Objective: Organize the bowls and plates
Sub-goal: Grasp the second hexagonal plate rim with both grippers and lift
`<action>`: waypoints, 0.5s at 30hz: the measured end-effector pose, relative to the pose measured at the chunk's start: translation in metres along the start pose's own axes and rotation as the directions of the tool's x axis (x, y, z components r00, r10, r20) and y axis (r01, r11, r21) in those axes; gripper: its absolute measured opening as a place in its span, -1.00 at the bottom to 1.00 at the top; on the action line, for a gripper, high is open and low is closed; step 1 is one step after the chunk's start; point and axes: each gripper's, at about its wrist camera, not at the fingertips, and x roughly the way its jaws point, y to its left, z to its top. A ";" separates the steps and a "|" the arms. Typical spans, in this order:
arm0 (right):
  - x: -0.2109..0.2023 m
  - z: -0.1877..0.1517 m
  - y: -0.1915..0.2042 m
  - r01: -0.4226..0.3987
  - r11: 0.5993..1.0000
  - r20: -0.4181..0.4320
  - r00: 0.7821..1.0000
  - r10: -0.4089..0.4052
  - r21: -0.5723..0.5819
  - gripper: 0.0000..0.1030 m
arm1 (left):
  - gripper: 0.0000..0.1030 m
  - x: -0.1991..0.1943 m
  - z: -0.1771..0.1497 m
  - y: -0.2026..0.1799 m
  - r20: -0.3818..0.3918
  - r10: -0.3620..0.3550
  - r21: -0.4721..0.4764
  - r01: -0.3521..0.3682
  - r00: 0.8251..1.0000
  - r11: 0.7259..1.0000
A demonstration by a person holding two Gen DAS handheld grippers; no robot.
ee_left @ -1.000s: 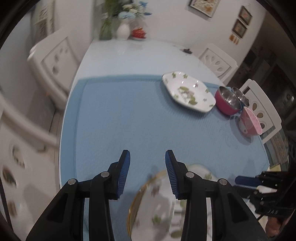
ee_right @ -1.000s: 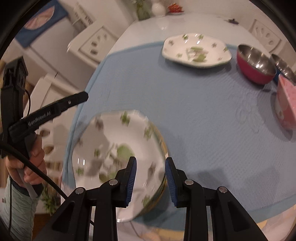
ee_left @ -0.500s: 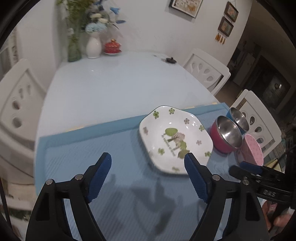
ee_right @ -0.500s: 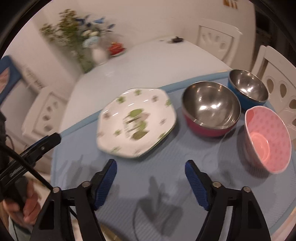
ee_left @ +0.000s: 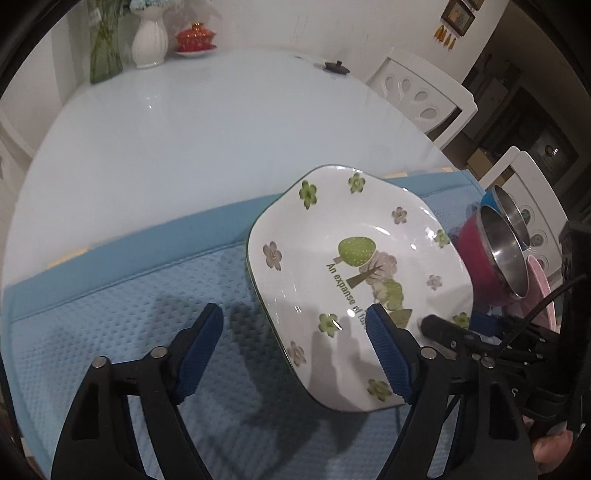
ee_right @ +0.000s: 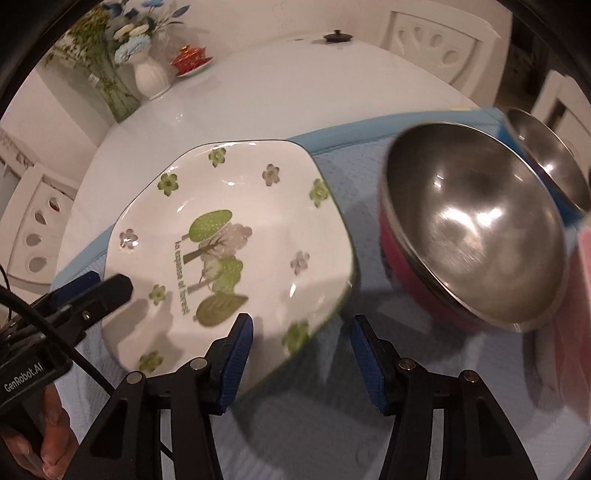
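Observation:
A white plate point(ee_left: 354, 266) printed with green flowers and trees lies on the blue mat point(ee_left: 129, 314). My left gripper point(ee_left: 293, 321) is over its left rim; the jaws are closing, the rim lies between them, and the pads do not touch it. My right gripper point(ee_right: 303, 328) straddles the plate's point(ee_right: 229, 240) near right rim, jaws closing, pads still apart from it. Right of the plate stand a red steel bowl point(ee_right: 472, 229), a blue steel bowl point(ee_right: 546, 158) and a pink bowl point(ee_left: 543, 291).
The white table point(ee_left: 203, 129) reaches back to a white vase point(ee_left: 149, 35), a green glass vase point(ee_left: 105, 44) and a red lidded cup point(ee_left: 195, 37). A small black object point(ee_left: 335, 67) lies at the far edge. White chairs point(ee_left: 421, 96) stand on the right.
Both grippers left the plate at the near edge and moved forward to the far plate. Their jaws opened wide, then narrowed a little, the right more. The plate's rim now lies between each pair.

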 end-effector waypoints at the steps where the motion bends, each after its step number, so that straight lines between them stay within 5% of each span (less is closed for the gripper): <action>1: 0.003 0.003 0.002 -0.007 1.000 0.000 1.000 0.007 -0.013 -0.06 | 0.39 0.002 0.000 0.002 -0.005 -0.005 0.000 0.005 1.000 1.000; 5: 0.004 0.009 0.016 0.029 0.999 -0.012 0.999 -0.030 -0.036 -0.19 | 0.16 0.005 -0.002 0.012 -0.014 -0.017 -0.012 0.017 1.000 1.000; 11: -0.004 -0.002 0.051 -0.025 0.997 -0.029 0.999 0.023 -0.071 -0.19 | -0.19 -0.002 -0.001 0.028 0.008 0.006 -0.029 -0.006 1.000 1.000; 15: -0.001 -0.005 0.054 -0.059 0.998 -0.057 0.997 0.057 -0.038 -0.19 | -0.20 -0.004 0.002 0.037 0.001 -0.008 -0.050 0.008 1.000 0.999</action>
